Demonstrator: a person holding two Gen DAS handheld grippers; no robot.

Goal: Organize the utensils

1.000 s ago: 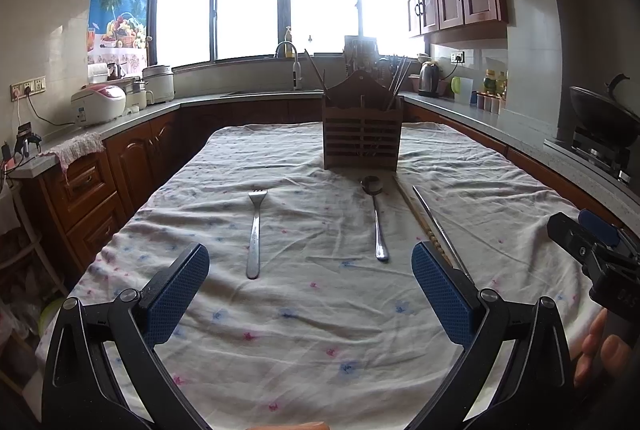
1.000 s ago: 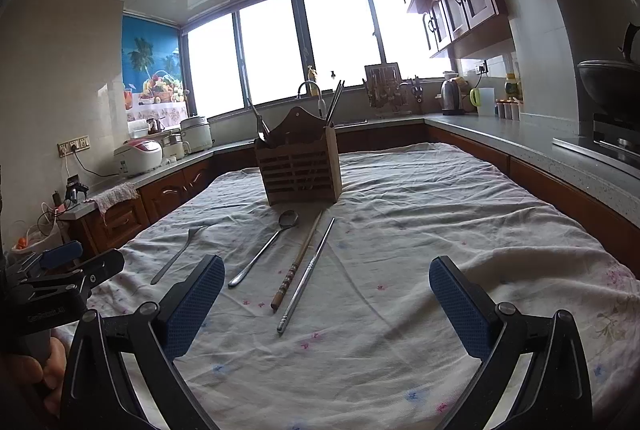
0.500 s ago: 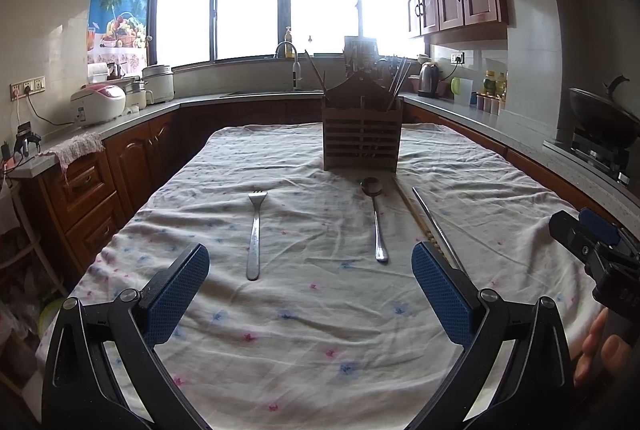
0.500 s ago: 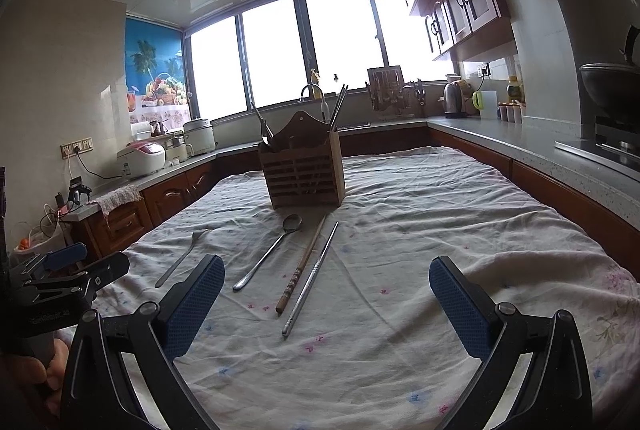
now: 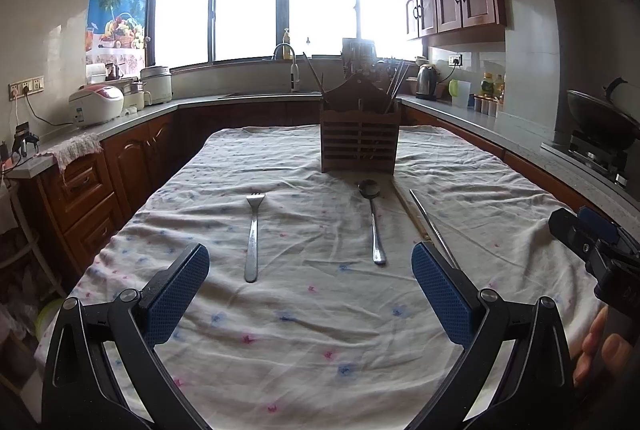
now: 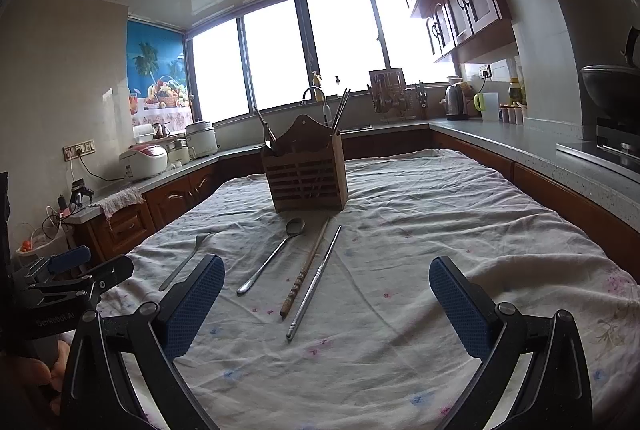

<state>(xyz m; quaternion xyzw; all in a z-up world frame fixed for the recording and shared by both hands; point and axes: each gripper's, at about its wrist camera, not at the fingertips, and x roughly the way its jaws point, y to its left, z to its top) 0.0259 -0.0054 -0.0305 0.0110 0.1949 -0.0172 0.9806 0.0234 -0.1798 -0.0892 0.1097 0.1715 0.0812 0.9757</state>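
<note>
Left gripper: the left gripper [image 5: 310, 290], with blue textured pads, hovers above the near end of the table, jaws spread wide and holding nothing.
Right gripper: the right gripper [image 6: 326, 296] hovers likewise, jaws wide apart and empty; a hand shows at its edge in the left view.
Holder: the slatted brown wooden utensil holder [image 5: 359, 142] stands upright at the far middle of the white flower-print tablecloth [image 5: 312, 330], with a few chopsticks and a utensil already standing in it.
Fork: the slim steel fork [image 5: 253, 234] lies flat, tines toward the holder, well apart from the others and straight ahead of the left gripper.
Spoon: the long-handled steel spoon [image 5: 373, 220] lies with its bowl just beside the holder's base.
Chopsticks: a brown wooden chopstick [image 6: 306, 268] and a silver metal chopstick [image 6: 315, 282] lie close together beside the spoon, toward the right gripper.
Handling: all four look light, stiff and thin; the metal ones are probably slick, and they lie flush on soft cloth that may bunch up under the pads.
Where to hold: I would pinch each across the mid-handle, pads astride the shaft, so it stays balanced when tipped upright.
Stage: nothing is gripped; four pieces are left to put in the holder.
</note>
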